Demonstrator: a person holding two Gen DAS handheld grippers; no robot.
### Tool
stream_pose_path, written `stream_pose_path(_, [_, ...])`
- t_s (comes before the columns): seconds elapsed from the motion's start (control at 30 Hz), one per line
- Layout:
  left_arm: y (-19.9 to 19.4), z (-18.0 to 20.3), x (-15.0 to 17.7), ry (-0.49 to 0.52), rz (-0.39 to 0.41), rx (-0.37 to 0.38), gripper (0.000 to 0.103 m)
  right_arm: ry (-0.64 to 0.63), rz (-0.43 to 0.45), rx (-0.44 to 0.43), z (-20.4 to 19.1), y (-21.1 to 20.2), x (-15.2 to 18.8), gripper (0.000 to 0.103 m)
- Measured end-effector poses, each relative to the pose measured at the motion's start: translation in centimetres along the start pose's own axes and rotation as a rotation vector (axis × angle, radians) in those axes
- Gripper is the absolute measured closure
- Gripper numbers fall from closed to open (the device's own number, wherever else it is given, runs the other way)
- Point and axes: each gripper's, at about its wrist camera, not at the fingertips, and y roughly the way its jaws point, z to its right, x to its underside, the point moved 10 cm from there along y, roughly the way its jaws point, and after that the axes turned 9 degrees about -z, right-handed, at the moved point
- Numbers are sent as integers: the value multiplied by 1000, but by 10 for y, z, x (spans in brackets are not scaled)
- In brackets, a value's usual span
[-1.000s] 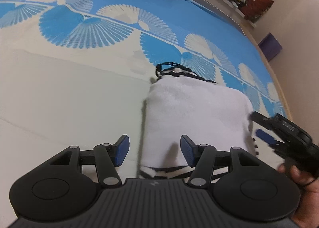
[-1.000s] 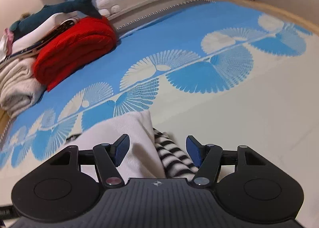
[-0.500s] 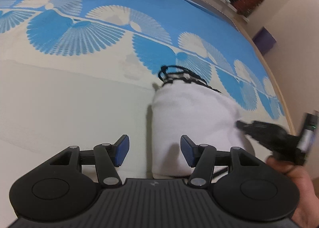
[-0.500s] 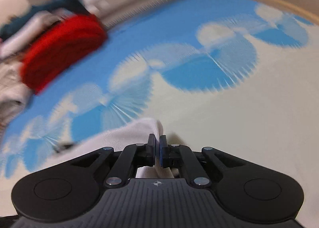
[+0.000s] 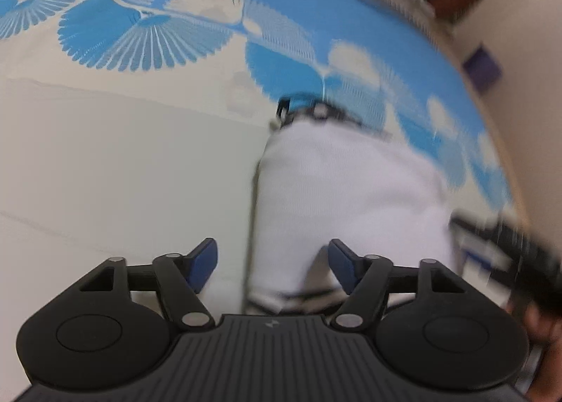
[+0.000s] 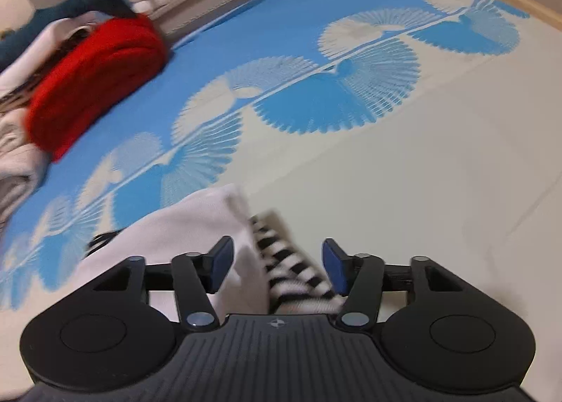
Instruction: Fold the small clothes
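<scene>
While both jaws stand wide apart and grasp nothing, the folded white garment (image 5: 347, 198) lies on the bed sheet (image 5: 123, 173), ahead of the left gripper (image 5: 273, 263); its striped part (image 6: 298, 272) sits between the right gripper (image 6: 277, 261) fingers, perhaps touching.

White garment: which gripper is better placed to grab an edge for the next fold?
Right, probably. The right gripper is open with the white garment and its striped edge between its fingers; the left gripper straddles only the side edge.
</scene>
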Motion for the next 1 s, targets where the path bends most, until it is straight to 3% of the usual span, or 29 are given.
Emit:
stream_pose_path(0.1, [3, 0, -10, -67, 19, 5, 18, -60, -51, -55, -5, -8, 13, 25])
stream_pose_path(0.17, [15, -1, -13, -112, -16, 25, 18, -106, -105, -63, -5, -6, 24, 22])
stream_pose_path(0.27, [39, 5, -8, -163, -81, 86, 15, -148, -194, 9, 7, 4, 43, 21])
stream_pose_path(0.5, [73, 4, -9, -247, -136, 201, 15, 38, -250, -26, 29, 14, 55, 20])
stream_pose_path(0.53, [74, 6, -9, -245, -133, 202, 17, 46, -248, -31, 30, 13, 60, 22])
stream_pose_path(0.57, [74, 8, -10, -233, -129, 200, 19, 46, -248, -39, 28, 14, 60, 33])
stream_pose_path(0.6, [72, 10, -11, -216, -121, 195, 27, 41, -249, -58, 25, 13, 60, 50])
stream_pose_path(0.63, [70, 12, -12, -202, -109, 193, 39, 37, -250, -78, 21, 13, 60, 56])
stream_pose_path(0.7, [61, 14, -16, -176, -82, 196, 52, 15, -244, -90, 11, 14, 58, 71])
stream_pose_path(0.87, [24, 29, -27, 2, 51, 122, 57, -39, -216, -54, -6, 14, 56, 83])
stream_pose_path(1.0, [-2, 15, -42, 24, 133, 78, 58, -16, -177, -81, -27, 19, 52, 88])
